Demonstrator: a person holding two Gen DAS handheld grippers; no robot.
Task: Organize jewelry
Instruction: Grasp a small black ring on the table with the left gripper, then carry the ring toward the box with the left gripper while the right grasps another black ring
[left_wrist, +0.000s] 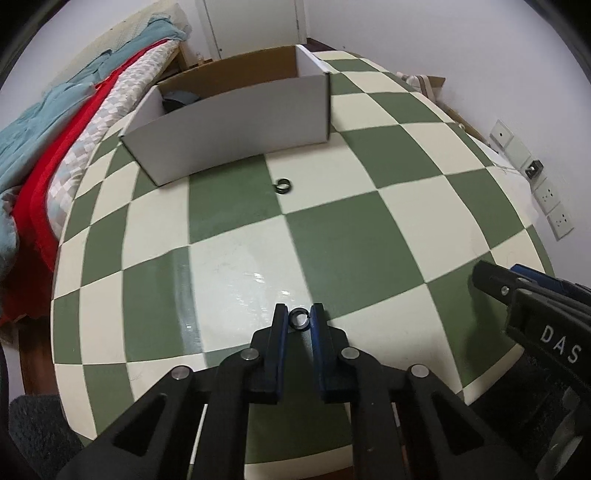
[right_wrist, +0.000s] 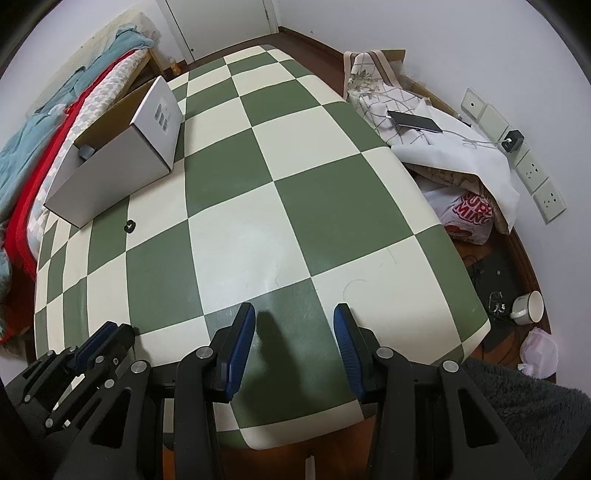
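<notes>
Jewelry first: a small black ring (left_wrist: 299, 319) sits pinched between the blue pads of my left tongs (left_wrist: 299, 320), low over the checkered bench (left_wrist: 332, 236). Ahead of those tongs lies a second dark ring (left_wrist: 283, 185), just before the white box (left_wrist: 229, 125). My right tongs (right_wrist: 294, 321) stand apart, holding nothing.

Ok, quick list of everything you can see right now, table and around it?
ring: 1, black, between left gripper's pads
ring: 1, black, on table near box
box: 1, white, open, far left of table
table: 1, green and cream checks
phone: 1, dark, on cloth right of table
mug: 1, white, on floor at right
left hand-held gripper: black, blue pads, shut on ring
right hand-held gripper: black, blue pads, open, nothing between
</notes>
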